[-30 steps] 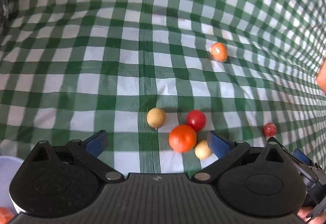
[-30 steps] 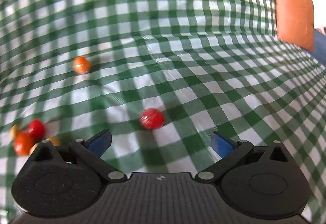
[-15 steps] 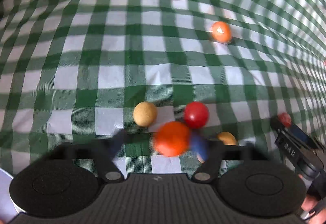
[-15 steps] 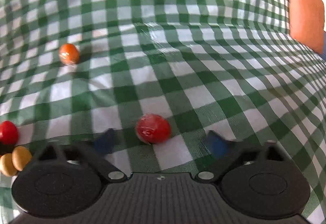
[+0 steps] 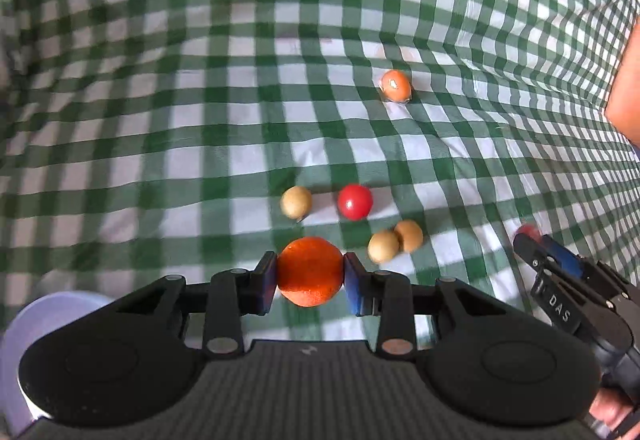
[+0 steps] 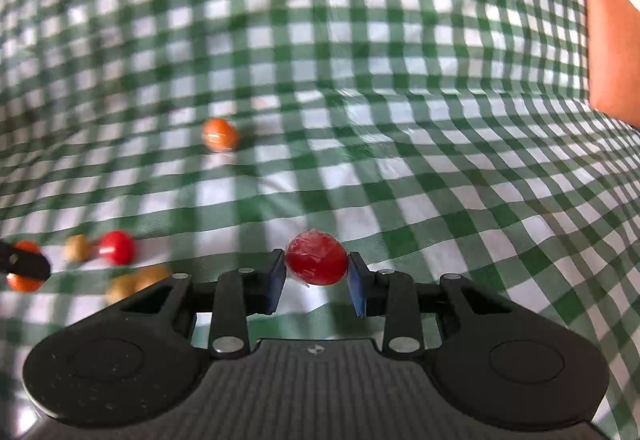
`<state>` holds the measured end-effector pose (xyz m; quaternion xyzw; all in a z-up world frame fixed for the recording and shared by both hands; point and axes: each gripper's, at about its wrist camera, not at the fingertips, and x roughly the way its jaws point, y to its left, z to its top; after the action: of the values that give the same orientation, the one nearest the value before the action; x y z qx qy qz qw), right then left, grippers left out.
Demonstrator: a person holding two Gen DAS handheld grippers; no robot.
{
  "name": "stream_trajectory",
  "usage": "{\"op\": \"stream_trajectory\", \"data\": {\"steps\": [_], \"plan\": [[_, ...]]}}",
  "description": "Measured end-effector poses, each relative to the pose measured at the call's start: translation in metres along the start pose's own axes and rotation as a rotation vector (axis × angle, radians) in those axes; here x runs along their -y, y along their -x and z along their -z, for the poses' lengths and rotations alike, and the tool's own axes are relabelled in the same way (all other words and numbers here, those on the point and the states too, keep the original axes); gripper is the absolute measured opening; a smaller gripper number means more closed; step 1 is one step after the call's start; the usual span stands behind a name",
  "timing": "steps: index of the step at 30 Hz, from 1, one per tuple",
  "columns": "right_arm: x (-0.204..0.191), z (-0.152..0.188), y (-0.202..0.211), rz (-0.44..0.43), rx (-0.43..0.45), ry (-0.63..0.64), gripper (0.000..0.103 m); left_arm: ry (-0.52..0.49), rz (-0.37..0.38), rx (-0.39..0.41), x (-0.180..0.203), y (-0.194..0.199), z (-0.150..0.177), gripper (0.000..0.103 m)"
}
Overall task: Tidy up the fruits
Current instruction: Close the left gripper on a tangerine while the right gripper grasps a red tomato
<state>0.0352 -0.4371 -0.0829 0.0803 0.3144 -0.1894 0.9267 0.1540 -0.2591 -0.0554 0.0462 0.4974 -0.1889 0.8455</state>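
Blue pads on my left gripper (image 5: 310, 275) are closing on a large orange fruit (image 5: 310, 270), both pressing its sides, and the tool tips steeply down at the green-and-white checked cloth (image 5: 240, 88). My right gripper (image 6: 317, 271) sits at a shallower tilt, its jaws also closing around a red wrapped fruit (image 6: 316, 258); the pads stand right at its flanks and seem to touch it, though blur makes the contact hard to confirm. Just beyond the left tool I see a tan ball (image 5: 296, 201) and a shiny red ball (image 5: 355, 201) side by side but apart, with two more tan balls (image 5: 395, 241) touching each other to the right of them. Farther out, well apart from that cluster, lies a small orange fruit in clear wrap (image 5: 396, 85). From the left wrist view alone I get the pale bowl rim (image 5: 52, 316) at the lower left, the right tool seen from outside at the right edge, and a fingertip (image 5: 606, 406) beneath it. Only the right wrist view shows the orange cushion (image 6: 608, 52) at the far right of the cloth, and it catches the left tool's black finger (image 6: 24, 264) crossing the orange fruit at the left edge.
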Motion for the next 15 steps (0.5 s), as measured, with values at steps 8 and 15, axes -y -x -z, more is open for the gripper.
{"op": "stream_trajectory", "data": {"steps": [8,15], "plan": [[-0.066,0.011,0.071,-0.11,0.046,0.115,0.031,0.025,-0.044,0.03,-0.048,0.07,0.041,0.039],[-0.051,0.025,0.044,0.044,-0.059,0.014,0.033,0.091,-0.084,0.024,-0.093,0.087,0.062,0.039]]}}
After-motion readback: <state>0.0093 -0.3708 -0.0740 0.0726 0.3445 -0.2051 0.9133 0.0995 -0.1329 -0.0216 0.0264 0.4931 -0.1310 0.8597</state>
